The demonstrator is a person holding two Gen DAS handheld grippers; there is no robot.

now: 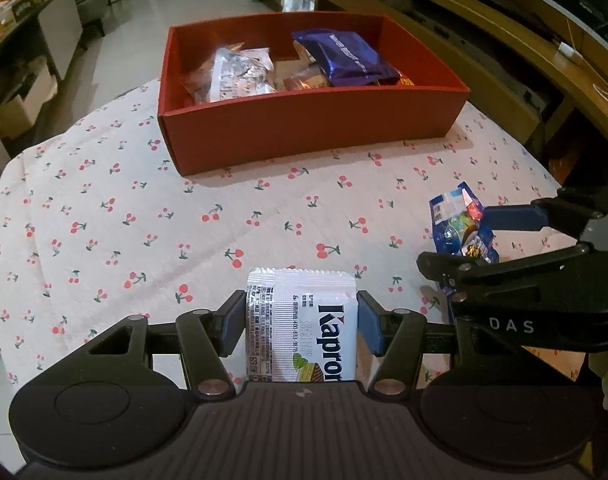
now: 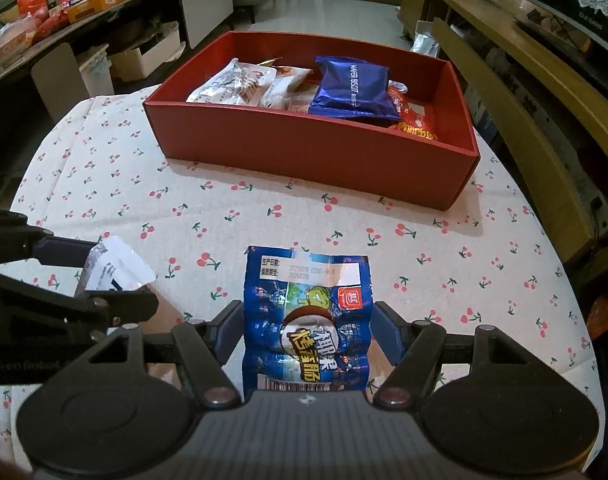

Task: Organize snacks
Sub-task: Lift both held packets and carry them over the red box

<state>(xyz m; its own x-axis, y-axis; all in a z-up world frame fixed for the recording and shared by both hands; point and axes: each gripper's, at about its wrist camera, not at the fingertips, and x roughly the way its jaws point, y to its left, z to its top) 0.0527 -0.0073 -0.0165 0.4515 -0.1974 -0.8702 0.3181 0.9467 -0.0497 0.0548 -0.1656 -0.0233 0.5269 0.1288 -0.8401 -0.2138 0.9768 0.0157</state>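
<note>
My left gripper is shut on a white wafer packet printed with black letters, both blue pads pressing its sides, just above the cherry-print tablecloth. My right gripper is shut on a blue sausage packet, low over the cloth. Each gripper shows in the other's view: the right gripper with its blue packet, the left gripper with the white packet. Beyond both stands the red box, open-topped, holding several snacks, among them a dark blue biscuit pack.
The round table drops off on all sides. A wooden cabinet runs along the right. A shelf with food boxes lies at the far left, with white cupboards behind the table.
</note>
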